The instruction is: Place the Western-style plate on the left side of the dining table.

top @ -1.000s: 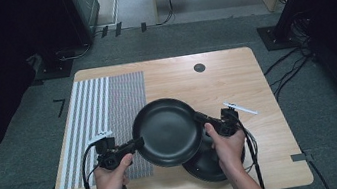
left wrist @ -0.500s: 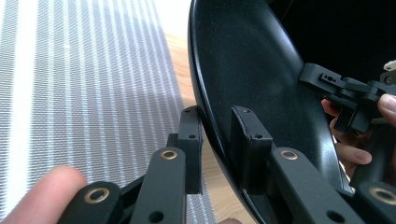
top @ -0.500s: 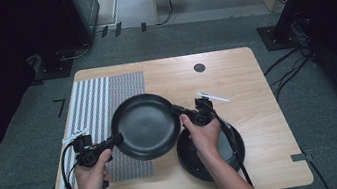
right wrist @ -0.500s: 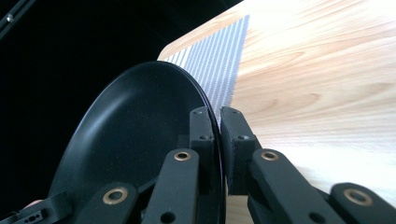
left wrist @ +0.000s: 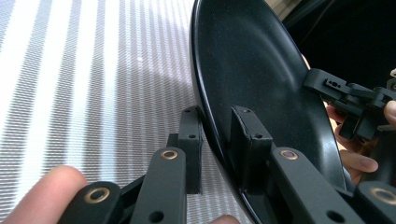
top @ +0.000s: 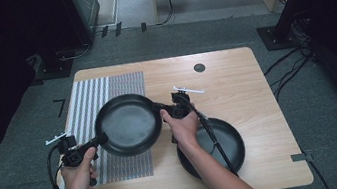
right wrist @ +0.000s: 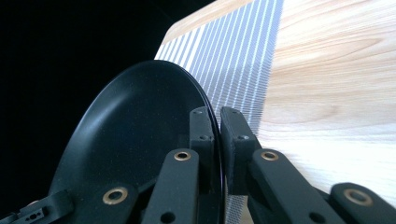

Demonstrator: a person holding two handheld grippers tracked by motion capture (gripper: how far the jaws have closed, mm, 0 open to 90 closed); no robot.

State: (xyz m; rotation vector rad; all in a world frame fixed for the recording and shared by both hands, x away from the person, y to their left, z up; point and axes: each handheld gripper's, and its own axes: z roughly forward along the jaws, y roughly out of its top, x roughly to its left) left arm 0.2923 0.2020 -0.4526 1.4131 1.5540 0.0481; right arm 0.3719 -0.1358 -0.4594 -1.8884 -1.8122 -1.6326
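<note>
On the left, our left gripper [top: 96, 141] pinches the near rim of the black plate [top: 128, 125], held over the striped mat [top: 87, 99]; on the right, our right gripper [top: 163, 110] clamps the opposite rim. Beyond sits a second plate [top: 224, 142] on the table [top: 235, 79]; we judge this a two-handed carry, and next both must lower level onto the mat.

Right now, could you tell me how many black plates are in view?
2. One black plate is held over the striped mat between the left gripper and right gripper; the other plate lies on the table under the right forearm.
</note>
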